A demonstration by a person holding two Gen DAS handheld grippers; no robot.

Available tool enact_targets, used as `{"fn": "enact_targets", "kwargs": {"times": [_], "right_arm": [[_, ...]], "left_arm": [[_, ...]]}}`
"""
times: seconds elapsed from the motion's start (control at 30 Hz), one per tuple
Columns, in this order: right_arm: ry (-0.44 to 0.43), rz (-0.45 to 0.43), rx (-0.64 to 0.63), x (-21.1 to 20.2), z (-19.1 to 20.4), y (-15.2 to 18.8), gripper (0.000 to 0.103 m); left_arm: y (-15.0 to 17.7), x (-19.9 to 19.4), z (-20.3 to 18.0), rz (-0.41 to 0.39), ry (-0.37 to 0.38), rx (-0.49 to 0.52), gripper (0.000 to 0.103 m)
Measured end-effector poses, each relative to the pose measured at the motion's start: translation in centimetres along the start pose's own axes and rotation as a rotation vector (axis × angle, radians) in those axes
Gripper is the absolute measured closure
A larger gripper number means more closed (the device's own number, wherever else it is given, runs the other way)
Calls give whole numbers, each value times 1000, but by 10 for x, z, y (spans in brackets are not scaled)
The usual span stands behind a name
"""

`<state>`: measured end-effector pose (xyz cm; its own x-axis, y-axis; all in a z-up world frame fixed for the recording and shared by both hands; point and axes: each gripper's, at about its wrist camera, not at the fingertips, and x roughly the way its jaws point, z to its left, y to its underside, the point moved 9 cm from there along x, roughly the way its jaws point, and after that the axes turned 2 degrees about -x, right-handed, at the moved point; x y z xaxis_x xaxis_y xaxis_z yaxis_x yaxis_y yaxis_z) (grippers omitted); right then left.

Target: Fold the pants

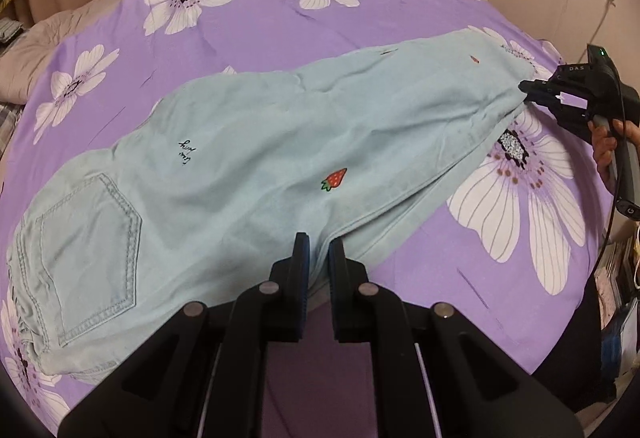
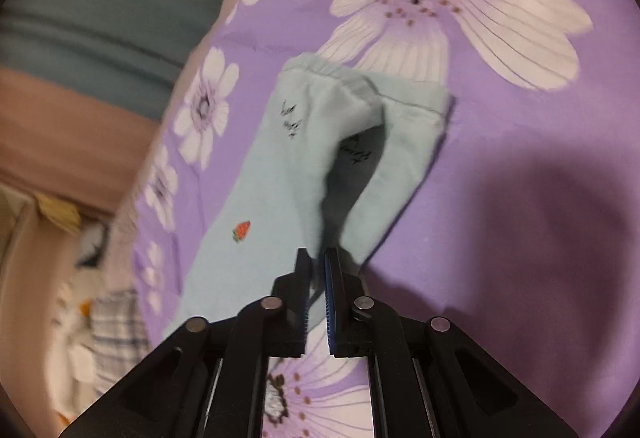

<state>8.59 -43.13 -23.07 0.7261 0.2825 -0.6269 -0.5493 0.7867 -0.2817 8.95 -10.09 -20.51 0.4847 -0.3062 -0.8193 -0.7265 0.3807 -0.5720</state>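
Black fingers of my left claw [image 1: 318,250], nearest the left wrist camera, stand almost together with a ridge of pale blue cloth pinched between the pads: I read this as a grip on the near long edge of the pants [image 1: 248,166], about midway along the leg. My right claw [image 2: 318,262] is likewise nearly closed on cloth; in the left view it shows at the far right [image 1: 536,90], biting the hem end of the leg close to the right edge of the bed [image 1: 240,34]. Pants lie flat on the purple flowered bed cover, one leg over the other, long axis running from the waistband and back pocket [image 1: 88,258] at the near left corner to the hem at the far right. From the right claw, therefore, the waistband lies straight ahead along that axis, and in the right wrist view the held hem is raised into a loose tent above the cloth beneath it. I judge the coming fold to turn on this line: hem carried lengthwise toward the waist, with my left claw anchoring the mid-leg edge.
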Motion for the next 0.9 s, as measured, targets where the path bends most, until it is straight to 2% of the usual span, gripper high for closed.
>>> {"fn": "enact_targets", "kwargs": {"times": [0.03,0.1,0.17,0.27,0.3,0.33,0.37,0.47,0.53,0.67,0.73,0.77,0.8,0.83,0.9], "right_arm": [[-9,-10,7,-3,-2,-3,93],[-20,-39,23,-7,-3,-15,81],[-50,-72,69,-10,-6,-31,75],[-80,-103,122,-8,-8,-46,74],[-59,-114,110,-7,-8,-49,75],[-20,-130,82,-10,-8,-53,82],[8,-152,35,-15,-2,-56,96],[74,-222,-124,-38,19,-58,96],[133,-234,-199,-44,22,-56,96],[316,-140,-184,-27,-16,-50,96],[344,-124,-166,-24,-28,-47,96],[339,-135,-152,-28,-29,-46,90],[359,-151,-149,-34,-29,-47,78],[413,-184,-163,-43,-28,-49,73],[485,-254,-223,-63,-21,-51,72]], "left_arm": [[0,1,1,1,4,-10,94],[-2,4,5,7,8,-36,94],[-3,5,8,9,12,-57,94],[-7,5,12,-2,34,-107,95],[-10,3,16,-11,45,-136,95],[-12,0,19,-21,51,-162,95],[-14,-5,20,-33,58,-180,95],[-19,-26,16,-96,78,-178,95],[-14,-25,10,-81,68,-143,95],[3,-4,9,1,43,-122,91],[9,-1,10,32,41,-120,89],[10,-4,11,33,35,-113,87],[11,-9,12,30,39,-105,85],[13,-15,13,24,44,-103,80],[17,-28,15,11,69,-111,74]]}}
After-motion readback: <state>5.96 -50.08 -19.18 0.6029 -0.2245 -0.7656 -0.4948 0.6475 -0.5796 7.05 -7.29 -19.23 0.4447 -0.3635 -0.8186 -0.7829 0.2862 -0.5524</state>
